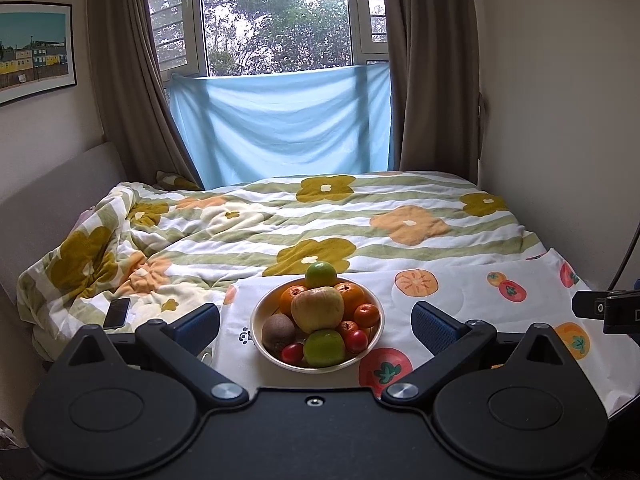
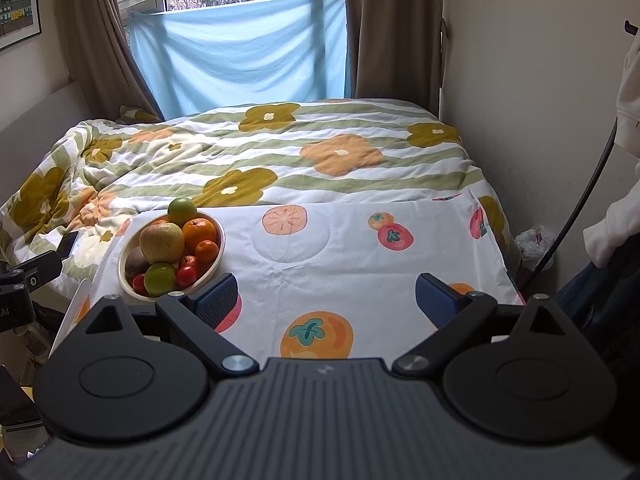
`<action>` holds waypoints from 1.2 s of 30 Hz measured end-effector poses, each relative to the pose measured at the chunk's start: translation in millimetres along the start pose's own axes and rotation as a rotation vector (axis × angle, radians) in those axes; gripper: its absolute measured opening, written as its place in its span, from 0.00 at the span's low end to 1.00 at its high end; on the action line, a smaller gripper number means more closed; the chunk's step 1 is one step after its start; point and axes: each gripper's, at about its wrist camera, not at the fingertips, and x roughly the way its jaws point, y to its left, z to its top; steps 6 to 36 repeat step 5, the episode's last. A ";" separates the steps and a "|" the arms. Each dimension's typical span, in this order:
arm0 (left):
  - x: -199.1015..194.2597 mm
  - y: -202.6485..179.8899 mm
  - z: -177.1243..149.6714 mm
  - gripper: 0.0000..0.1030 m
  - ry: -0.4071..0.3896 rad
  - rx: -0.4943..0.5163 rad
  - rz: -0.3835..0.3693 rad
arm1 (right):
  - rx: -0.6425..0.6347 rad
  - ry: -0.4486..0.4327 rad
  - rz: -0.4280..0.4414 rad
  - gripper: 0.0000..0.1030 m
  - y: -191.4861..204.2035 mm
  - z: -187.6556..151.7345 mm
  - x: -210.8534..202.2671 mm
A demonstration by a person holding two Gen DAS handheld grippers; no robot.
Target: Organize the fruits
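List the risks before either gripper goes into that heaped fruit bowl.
1. The bowl is piled high: pulling the big yellow apple from the middle could send the green fruit on top rolling off.
2. The bowl sits near the left edge of the fruit-print cloth, so a nudge from the open left tongs might tip it.
3. Small red fruits near the rim may slip from the right tongs.

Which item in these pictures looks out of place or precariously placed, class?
The green fruit perches at the bowl's far rim atop the heap, likely to roll off. A phone lies loose on the rumpled quilt. Nothing looks spilled or damaged.
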 end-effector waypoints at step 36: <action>0.1 0.7 -1.8 1.00 -0.008 -0.010 -0.014 | 0.010 0.007 -0.004 1.00 -0.6 -2.0 1.8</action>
